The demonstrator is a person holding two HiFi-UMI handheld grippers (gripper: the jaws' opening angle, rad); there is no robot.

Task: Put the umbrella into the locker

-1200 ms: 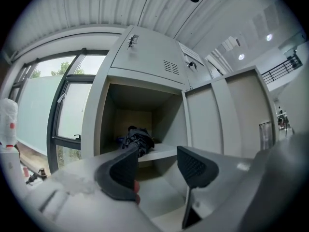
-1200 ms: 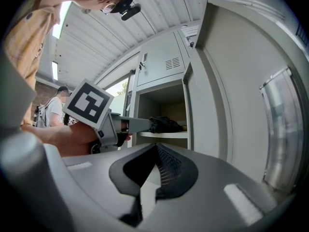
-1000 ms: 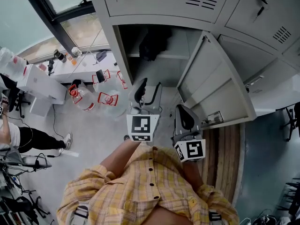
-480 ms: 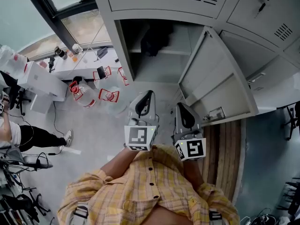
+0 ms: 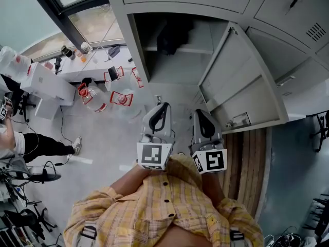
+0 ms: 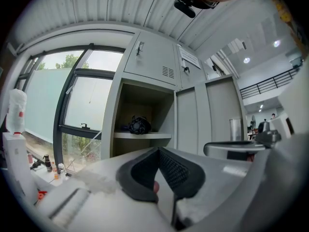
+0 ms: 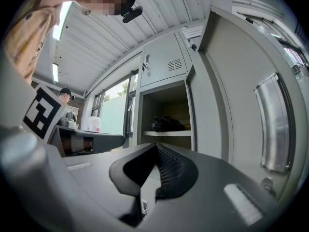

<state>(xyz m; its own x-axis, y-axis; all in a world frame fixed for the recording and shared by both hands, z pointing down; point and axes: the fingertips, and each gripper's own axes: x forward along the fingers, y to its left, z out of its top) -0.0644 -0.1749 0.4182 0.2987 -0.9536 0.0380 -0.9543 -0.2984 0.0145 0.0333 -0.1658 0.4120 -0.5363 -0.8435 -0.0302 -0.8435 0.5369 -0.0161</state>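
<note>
Level pose: left gripper (image 5: 161, 108) and right gripper (image 5: 200, 113) side by side, pointing at the open locker (image 5: 138, 50). Both sets of jaws pressed together, nothing between. The umbrella (image 5: 174, 35) lies on the far shelf (image 5: 198, 49) inside.

The head view looks steeply down from above the person, with the left gripper (image 5: 159, 108) and right gripper (image 5: 199, 113) below centre and the open locker (image 5: 136, 45) at the top edge. Each gripper view rides low on its own gripper and looks level along the jaws at that locker, a little way off. The right one sits close beside the open door (image 7: 231, 105). All three views share the compartment's shelf and the dark bundle (image 6: 139, 124) lying on it.
</note>
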